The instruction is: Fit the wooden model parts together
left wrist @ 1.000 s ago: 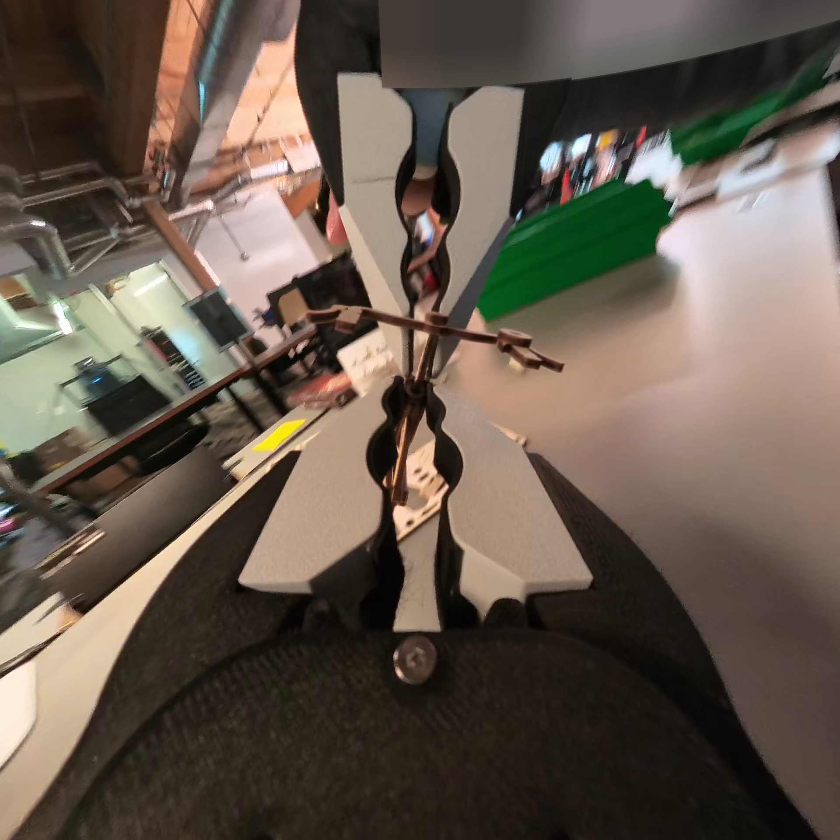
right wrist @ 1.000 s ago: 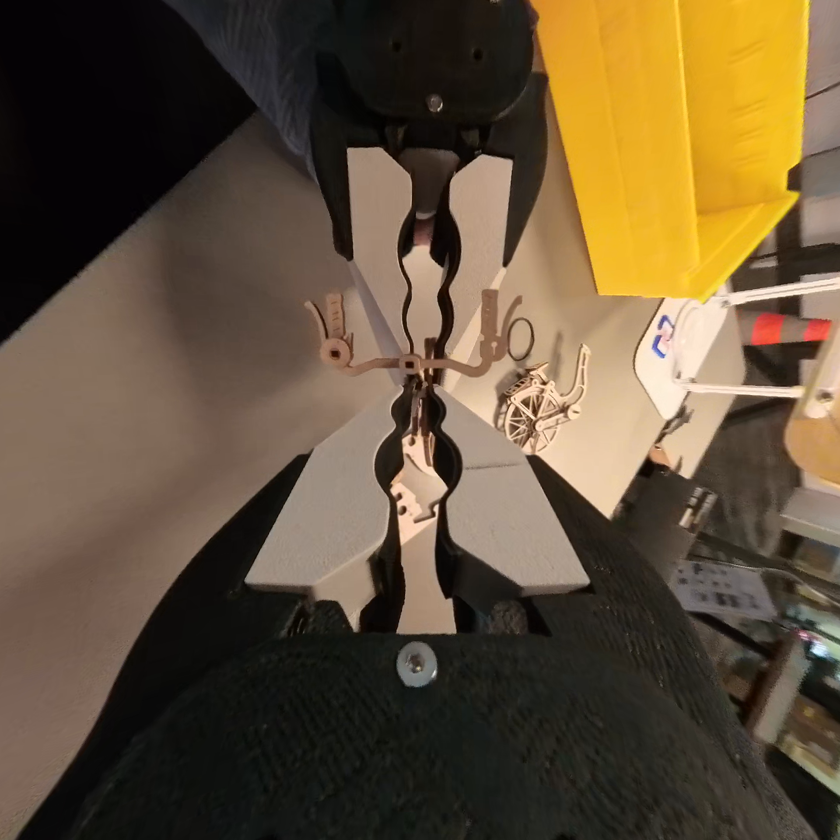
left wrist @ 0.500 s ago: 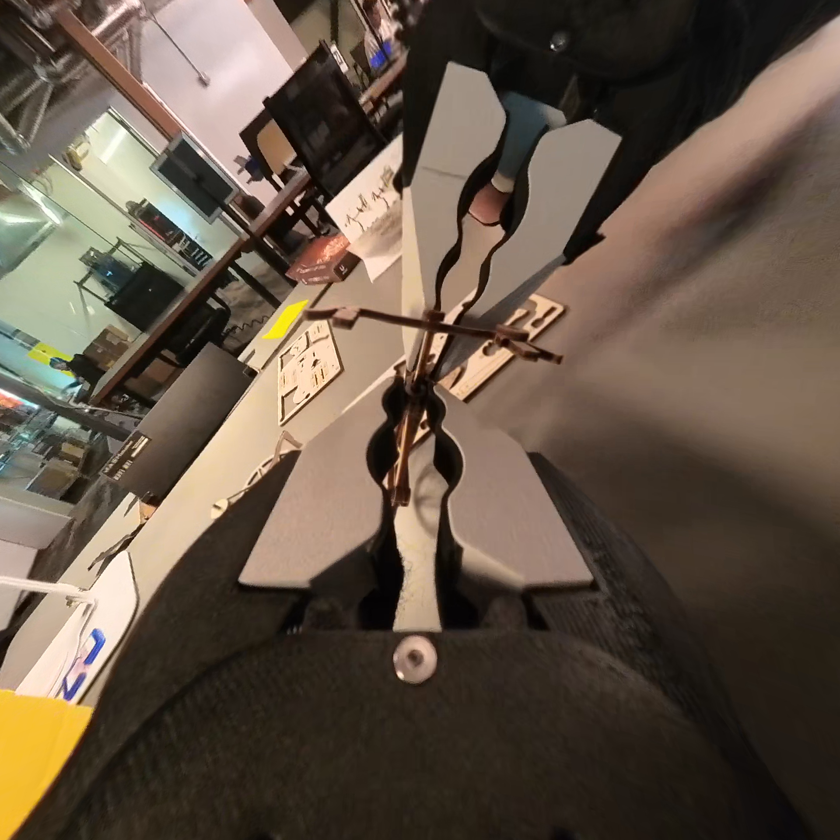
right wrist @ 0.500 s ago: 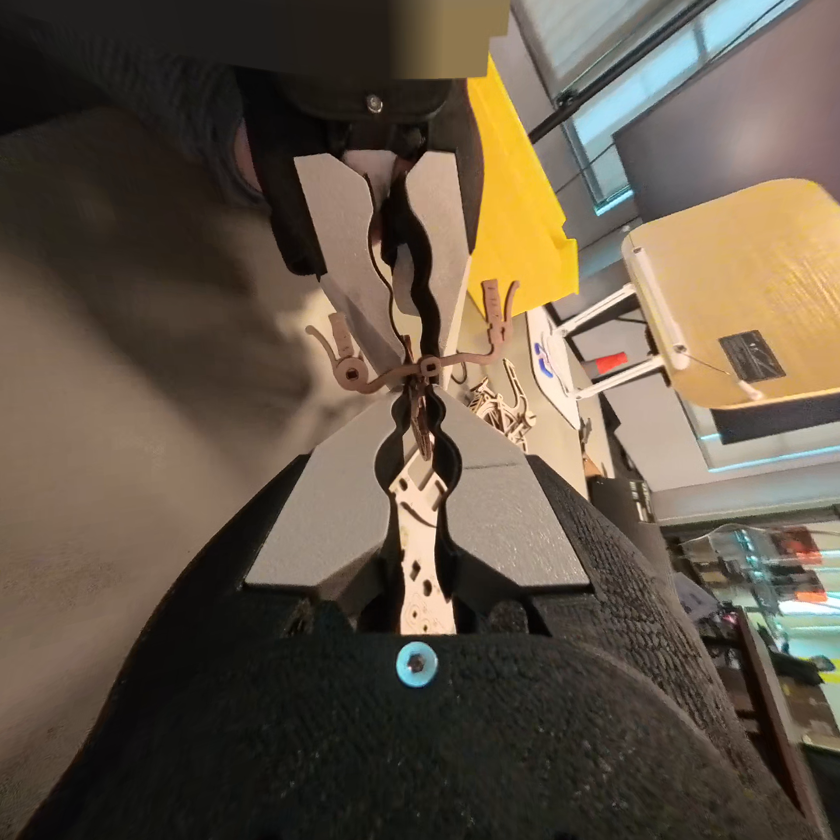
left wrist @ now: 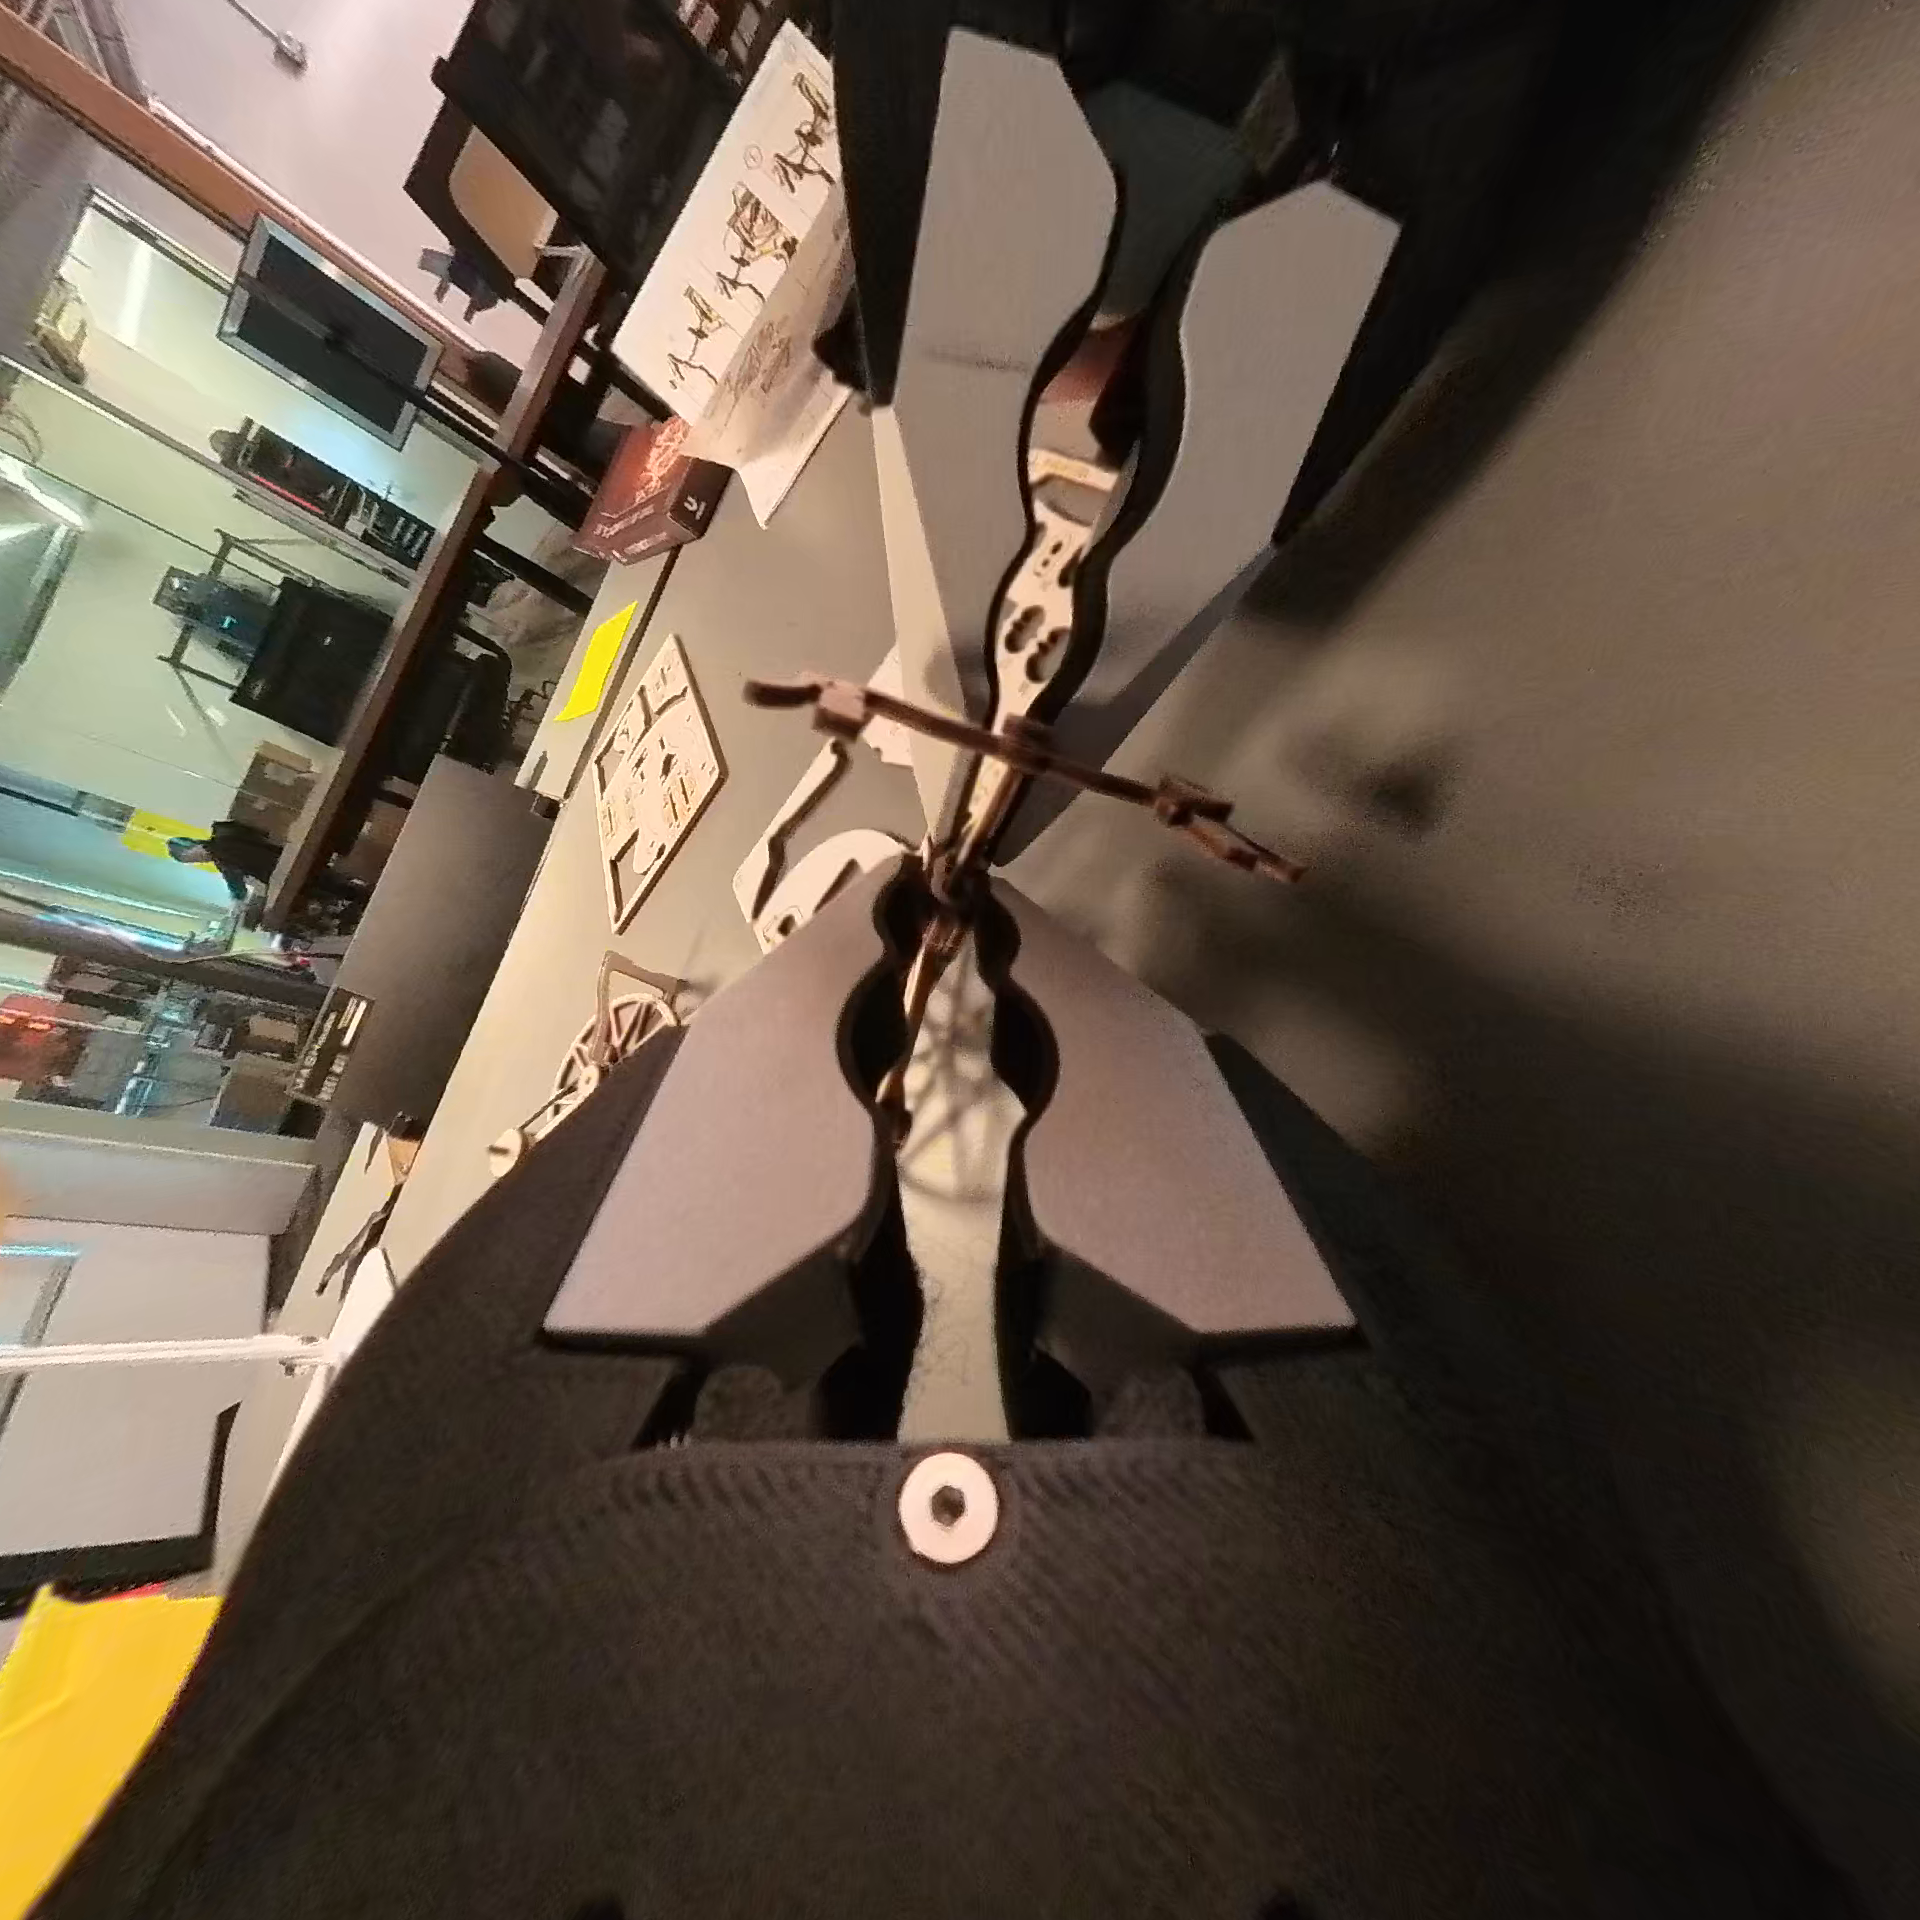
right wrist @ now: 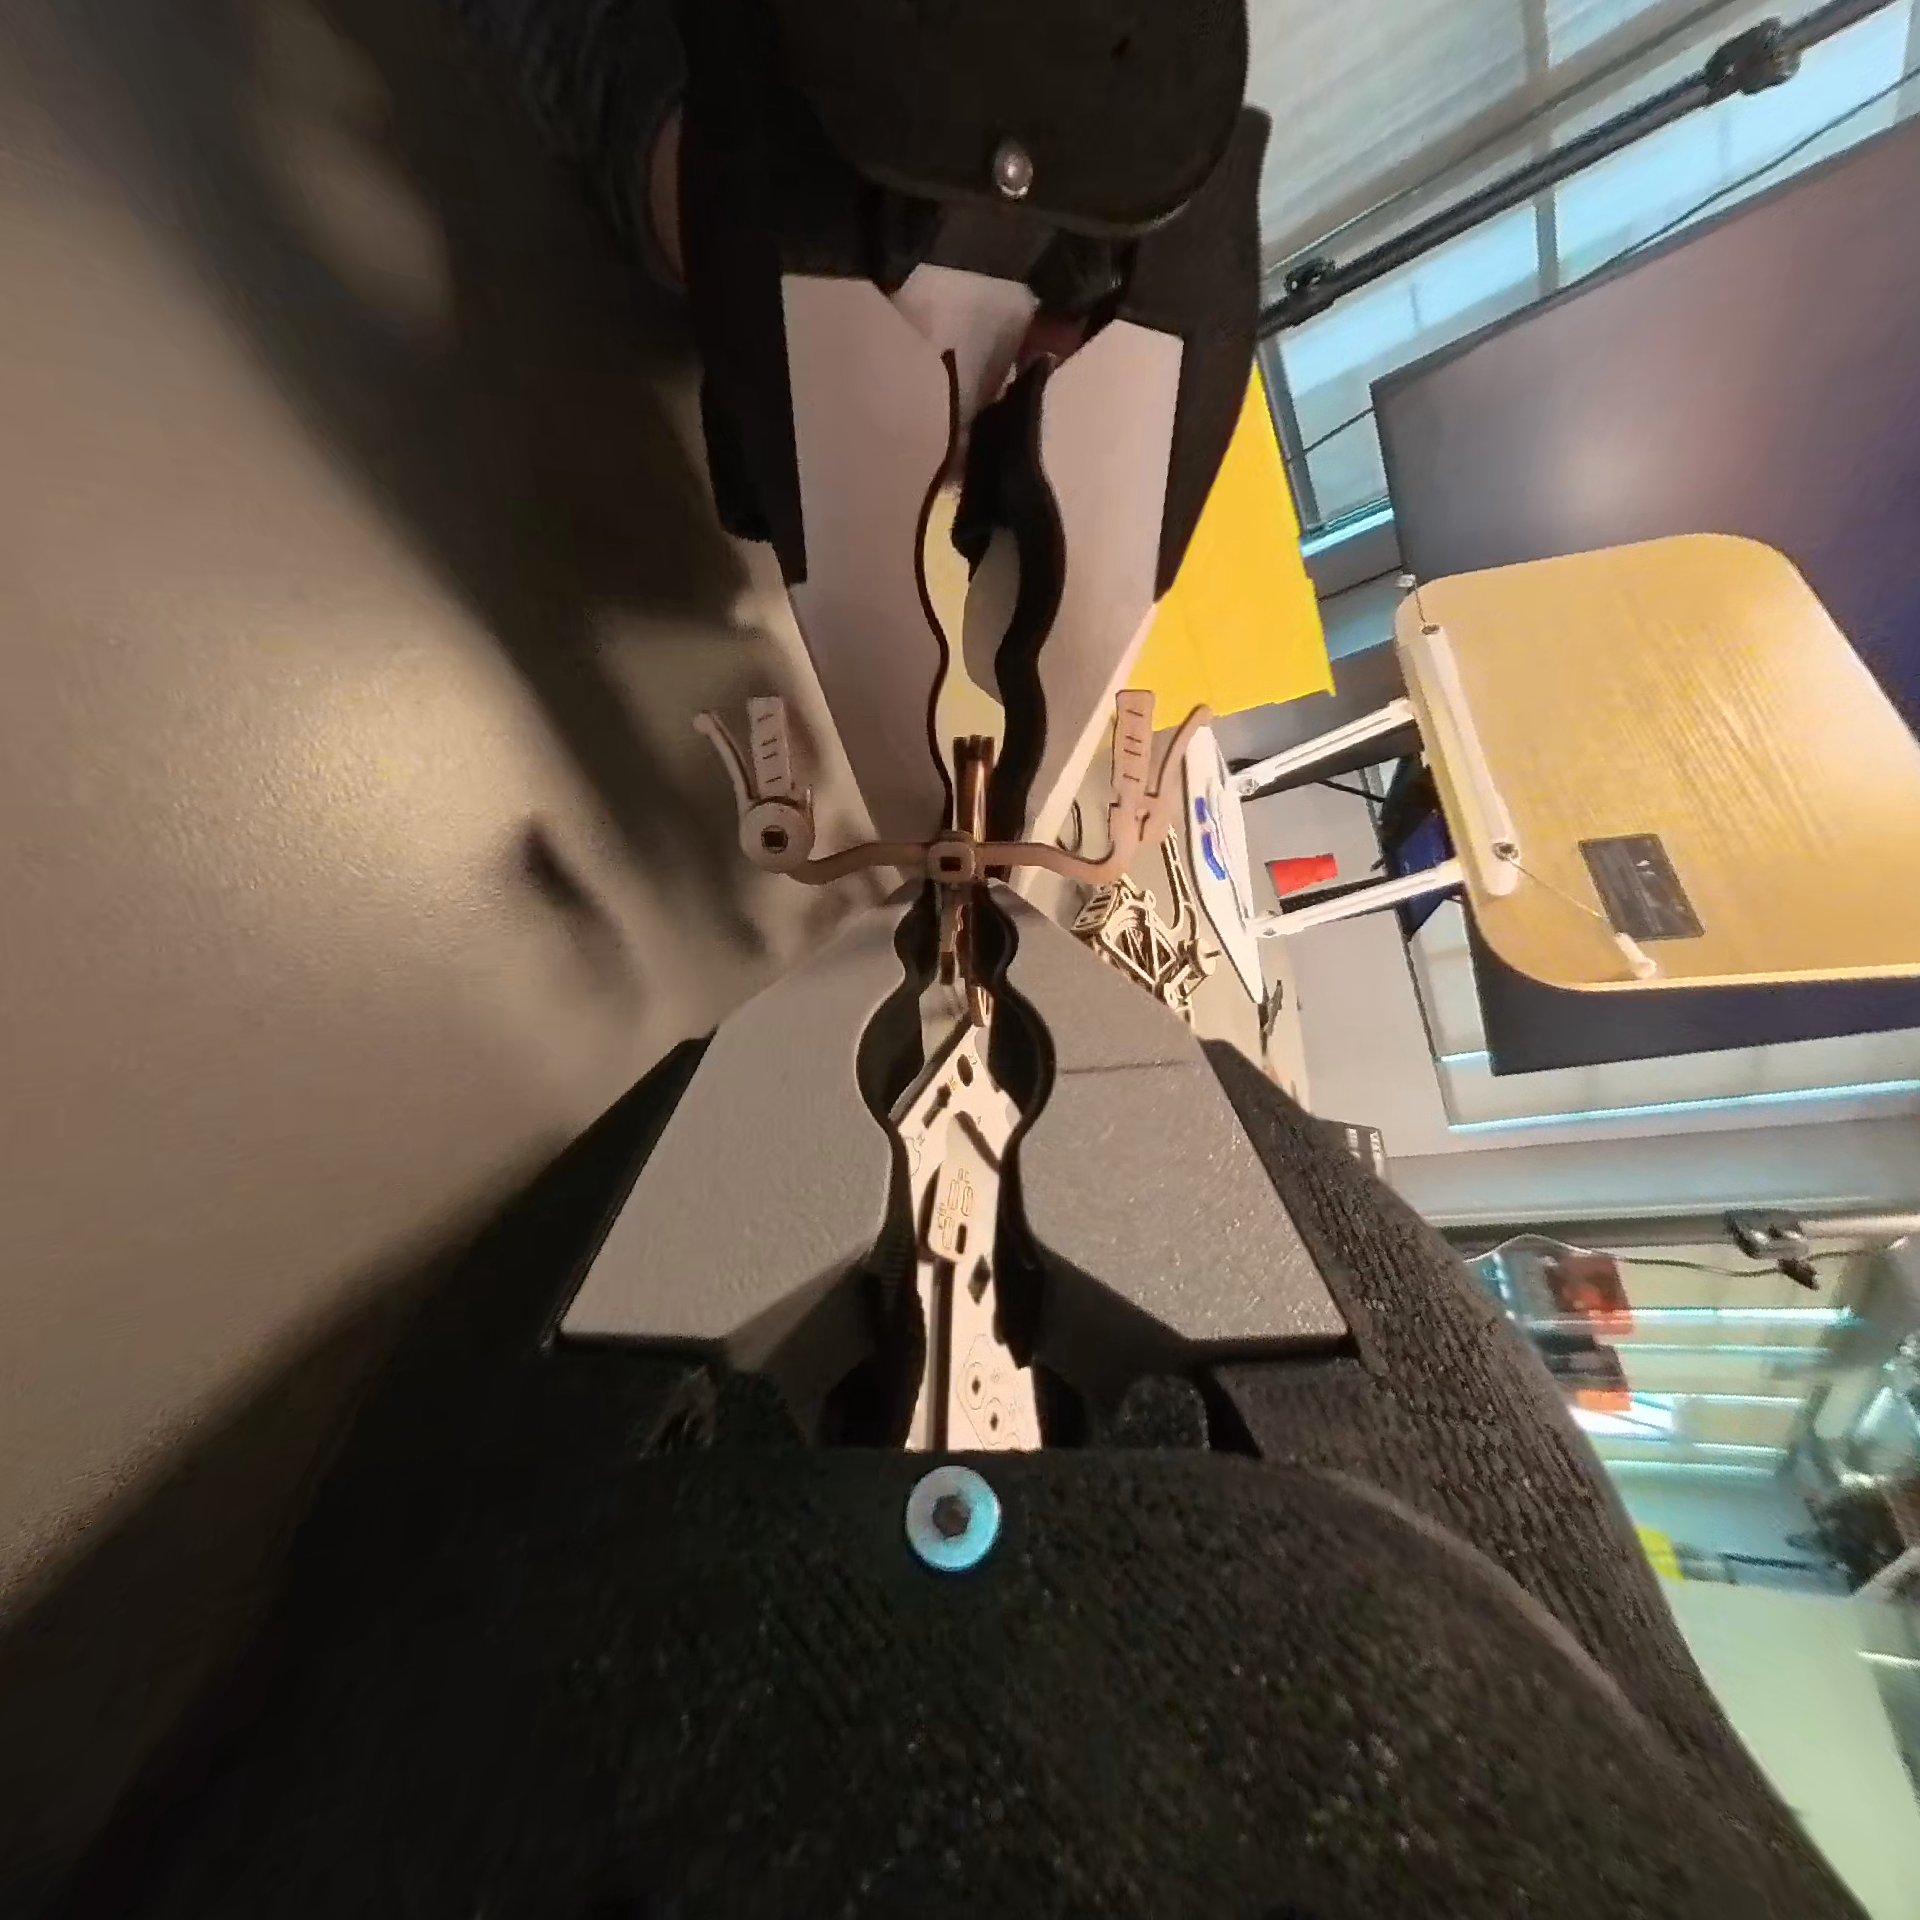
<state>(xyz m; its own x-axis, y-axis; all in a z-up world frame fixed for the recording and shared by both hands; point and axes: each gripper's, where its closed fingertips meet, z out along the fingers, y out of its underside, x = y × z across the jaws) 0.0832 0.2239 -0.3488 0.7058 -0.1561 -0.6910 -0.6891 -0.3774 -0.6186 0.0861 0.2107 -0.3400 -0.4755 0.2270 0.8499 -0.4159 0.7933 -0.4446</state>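
Note:
A small wooden handlebar assembly is held in the air between my two grippers, which face each other tip to tip. It is a thin crossbar with a brake lever at each end and a stem through its middle. My left gripper is shut on the stem, which runs edge-on between its grey fingers. In the right wrist view the crossbar lies just past my right gripper, which is shut on the stem's other end. The levers stick out on both sides. The stem's joint is hidden by the fingertips.
On the grey table lie wooden part sheets, a partly built wooden bicycle, an instruction sheet and a dark red box. A yellow bin and a wooden-seated chair stand beyond.
Both grippers have rolled and tilted together while staying shut on the assembly. The table and room have swung across both views. The crossbar stays between the tips.

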